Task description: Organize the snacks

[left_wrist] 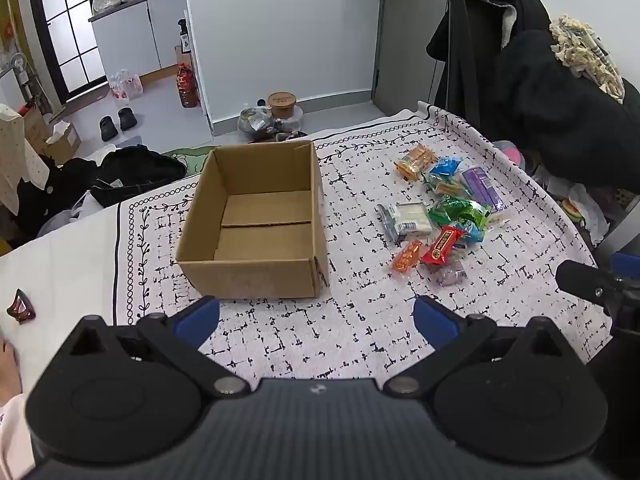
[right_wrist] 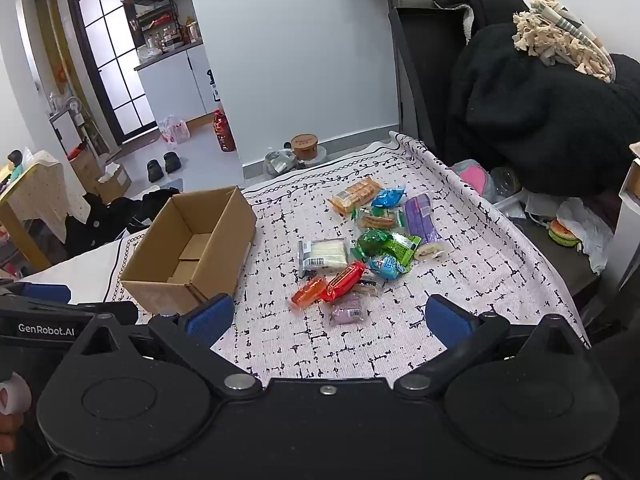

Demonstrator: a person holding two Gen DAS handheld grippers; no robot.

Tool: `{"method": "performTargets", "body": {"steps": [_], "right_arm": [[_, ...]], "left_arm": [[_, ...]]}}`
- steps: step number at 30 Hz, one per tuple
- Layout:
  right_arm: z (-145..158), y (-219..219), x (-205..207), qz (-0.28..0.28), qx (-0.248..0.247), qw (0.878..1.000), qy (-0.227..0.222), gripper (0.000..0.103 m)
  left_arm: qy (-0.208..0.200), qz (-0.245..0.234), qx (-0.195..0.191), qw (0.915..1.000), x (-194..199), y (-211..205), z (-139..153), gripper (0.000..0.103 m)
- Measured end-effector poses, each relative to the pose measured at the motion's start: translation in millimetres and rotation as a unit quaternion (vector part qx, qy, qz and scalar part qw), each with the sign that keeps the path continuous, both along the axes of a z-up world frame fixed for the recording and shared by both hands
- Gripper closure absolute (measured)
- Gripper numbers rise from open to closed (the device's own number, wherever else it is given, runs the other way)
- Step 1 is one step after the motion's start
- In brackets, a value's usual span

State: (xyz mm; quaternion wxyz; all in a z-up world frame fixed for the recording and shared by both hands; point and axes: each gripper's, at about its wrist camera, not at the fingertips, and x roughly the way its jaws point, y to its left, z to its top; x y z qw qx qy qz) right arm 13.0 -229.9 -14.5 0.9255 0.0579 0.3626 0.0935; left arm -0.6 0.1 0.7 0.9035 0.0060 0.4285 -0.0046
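1. Left gripper [left_wrist: 316, 320], bottom centre of its view, has fingers spread apart, holding nothing, above the patterned cloth [left_wrist: 360, 320]
2. Cardboard box [left_wrist: 256, 216], centre-left of the left view, stands open and looks empty
3. Snack pile [right_wrist: 360, 248], centre of the right view, lies well apart from the box; the packets look light, crinkly, slippery and crushable, so pinch across a sealed edge
4. Red packet [right_wrist: 344, 276] and orange packet [right_wrist: 308, 290] lie nearest
5. Right gripper [right_wrist: 330, 320], bottom centre, is likewise spread and unloaded

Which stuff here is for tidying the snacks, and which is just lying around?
For the job:
cardboard box
snack packets
left gripper
right gripper

Just lying about:
black shoes
red bottle
hair clip
black coat
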Motion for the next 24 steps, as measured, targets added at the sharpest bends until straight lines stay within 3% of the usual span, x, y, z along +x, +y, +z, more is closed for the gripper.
{"method": "performTargets", "body": {"steps": [24], "right_arm": [[-1.6, 3.7, 1.5, 0.008, -0.007, 1.0, 0.009, 0.0]], "left_arm": [[0.01, 0.002, 0.01, 0.9999, -0.1, 6.5, -0.1, 0.0]]}}
